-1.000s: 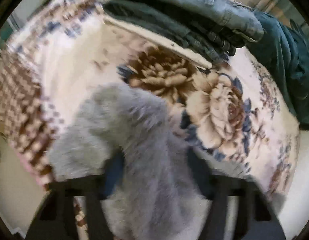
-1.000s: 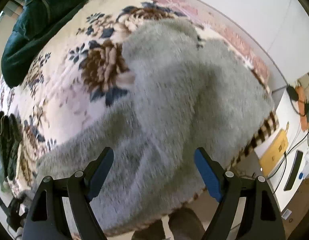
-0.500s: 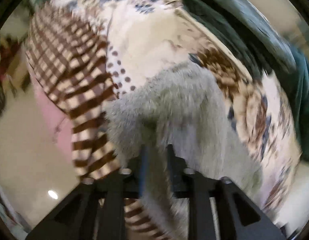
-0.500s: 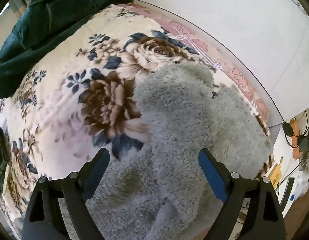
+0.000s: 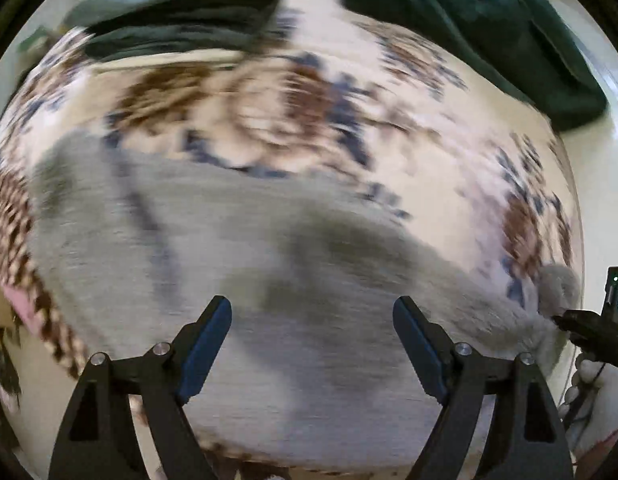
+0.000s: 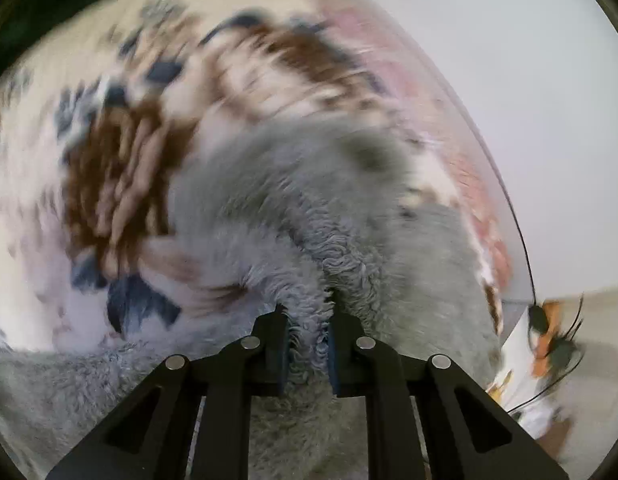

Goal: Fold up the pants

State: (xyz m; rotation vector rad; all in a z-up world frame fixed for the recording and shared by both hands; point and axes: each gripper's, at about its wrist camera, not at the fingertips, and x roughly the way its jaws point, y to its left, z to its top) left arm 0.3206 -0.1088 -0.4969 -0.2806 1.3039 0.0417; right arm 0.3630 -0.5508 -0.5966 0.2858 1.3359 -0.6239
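Note:
The grey fleece pants (image 5: 245,248) lie spread across a floral blanket (image 5: 293,92) on the bed. My left gripper (image 5: 312,340) is open above the grey fabric, holding nothing. My right gripper (image 6: 307,340) is shut on a fold of the grey pants (image 6: 309,216). The right gripper also shows in the left wrist view (image 5: 589,332) at the far right, at the end of the pants. Both views are blurred by motion.
Dark green and grey clothes (image 5: 469,16) are piled at the far side of the bed. The bed's checked edge (image 5: 13,216) is at the left. A white wall (image 6: 489,60) and a cluttered side table with cables (image 6: 549,344) lie beyond the bed.
My left gripper was shut on the pants and has opened and swung over them. My right gripper was open and has closed on a fold of the pants.

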